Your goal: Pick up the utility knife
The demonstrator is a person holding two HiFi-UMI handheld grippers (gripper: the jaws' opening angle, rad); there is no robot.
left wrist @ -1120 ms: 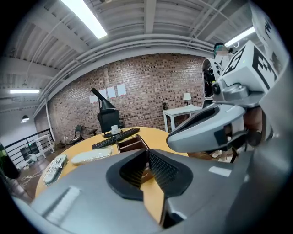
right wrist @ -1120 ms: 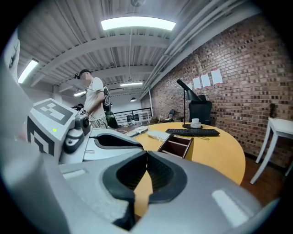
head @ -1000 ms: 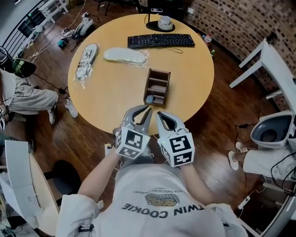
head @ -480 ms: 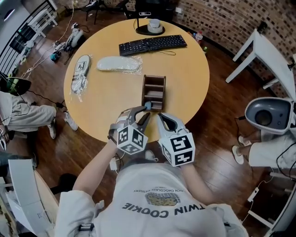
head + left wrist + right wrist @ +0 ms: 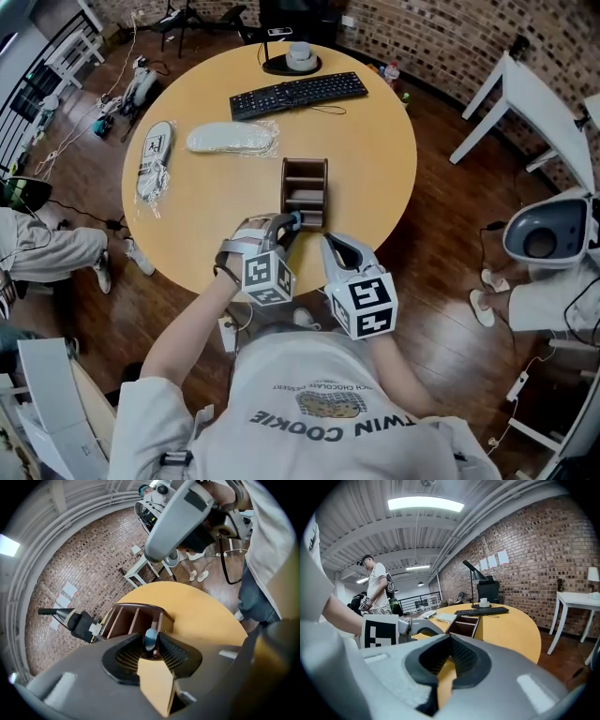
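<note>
The left gripper [image 5: 291, 225] reaches down over the near edge of the round wooden table [image 5: 375, 141], its tips at the front of the brown desk organizer [image 5: 305, 183]. Its jaws are opening, with the blue end of the utility knife [image 5: 150, 637], which pokes out of the organizer, between them. Just beside it, the right gripper [image 5: 450, 638] has its jaws together on nothing.
</note>
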